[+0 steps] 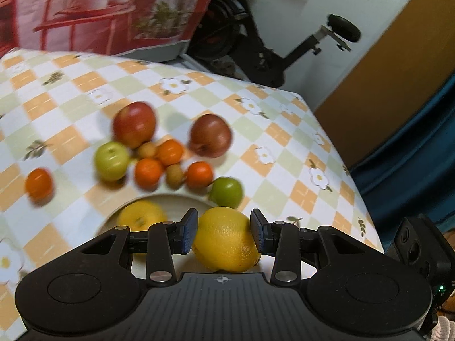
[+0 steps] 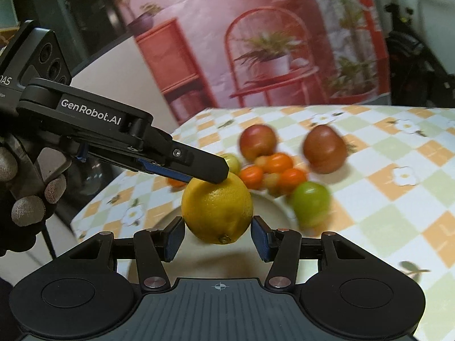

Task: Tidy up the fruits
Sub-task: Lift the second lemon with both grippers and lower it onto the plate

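My left gripper is shut on a yellow lemon, blue pads pressing both its sides, above a pale plate. A second lemon lies in that plate. In the right wrist view the same held lemon hangs under the left gripper, whose near finger crosses its top. My right gripper has its jaws apart, and the lemon sits just past their tips. Beyond the plate lie two red apples, two green apples, several tangerines and small tan fruits.
The checkered tablecloth ends at a rounded right edge, with a blue drape beyond. An exercise bike and a printed red backdrop stand behind the table. A gloved hand holds the left gripper. The right gripper's housing is close on the right.
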Demonstrator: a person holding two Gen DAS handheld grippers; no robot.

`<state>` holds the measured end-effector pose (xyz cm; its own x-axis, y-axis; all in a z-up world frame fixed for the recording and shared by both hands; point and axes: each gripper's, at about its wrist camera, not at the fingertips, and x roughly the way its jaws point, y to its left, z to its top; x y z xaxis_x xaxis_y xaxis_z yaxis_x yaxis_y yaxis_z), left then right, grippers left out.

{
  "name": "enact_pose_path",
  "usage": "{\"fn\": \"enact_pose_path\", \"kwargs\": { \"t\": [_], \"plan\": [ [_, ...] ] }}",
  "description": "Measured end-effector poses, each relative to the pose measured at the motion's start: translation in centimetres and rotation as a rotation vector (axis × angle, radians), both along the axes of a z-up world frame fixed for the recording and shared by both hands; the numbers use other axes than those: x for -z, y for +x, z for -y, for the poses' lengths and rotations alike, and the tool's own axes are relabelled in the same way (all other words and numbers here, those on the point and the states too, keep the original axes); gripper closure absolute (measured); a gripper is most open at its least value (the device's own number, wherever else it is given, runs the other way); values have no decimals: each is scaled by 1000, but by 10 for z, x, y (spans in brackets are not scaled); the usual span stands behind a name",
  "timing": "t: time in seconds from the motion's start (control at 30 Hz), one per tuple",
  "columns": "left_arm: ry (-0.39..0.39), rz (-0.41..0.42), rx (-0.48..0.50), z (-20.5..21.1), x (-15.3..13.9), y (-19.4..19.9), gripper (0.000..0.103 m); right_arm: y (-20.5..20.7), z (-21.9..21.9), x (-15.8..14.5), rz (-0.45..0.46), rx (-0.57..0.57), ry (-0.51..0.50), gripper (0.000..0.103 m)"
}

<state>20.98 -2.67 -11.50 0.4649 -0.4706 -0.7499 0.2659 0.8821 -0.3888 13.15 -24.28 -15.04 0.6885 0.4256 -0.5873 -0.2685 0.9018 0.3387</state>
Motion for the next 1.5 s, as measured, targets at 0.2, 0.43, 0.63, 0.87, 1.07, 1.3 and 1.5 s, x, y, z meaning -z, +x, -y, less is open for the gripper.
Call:
{"fn": "enact_pose_path", "kwargs": {
  "t": [0.2,0.43,0.63,0.87,1.07,1.3,1.5],
  "plan": [
    [-16,-17,-61,-31,7,-19,61,4,-28,2,-50,-86,-19,55],
    [-8,-26,-84,-54,19,-32,61,13,-54,12,-119,-157,-36,55],
    [8,-30,-112,-72,29,-26,61,30,-68,24,-158,-184,-29,55],
    [8,-34,-134,-84,36,-16,61,48,-79,34,-182,-191,-35,55],
    [17,-34,-131,-85,42,-12,61,53,-82,40,-192,-187,-39,55],
    [29,-22,-131,-83,44,-11,61,54,-83,44,-176,-188,-57,55],
    [37,-9,-139,-82,45,-10,60,53,-82,45,-151,-184,-73,55]
  ]
}}
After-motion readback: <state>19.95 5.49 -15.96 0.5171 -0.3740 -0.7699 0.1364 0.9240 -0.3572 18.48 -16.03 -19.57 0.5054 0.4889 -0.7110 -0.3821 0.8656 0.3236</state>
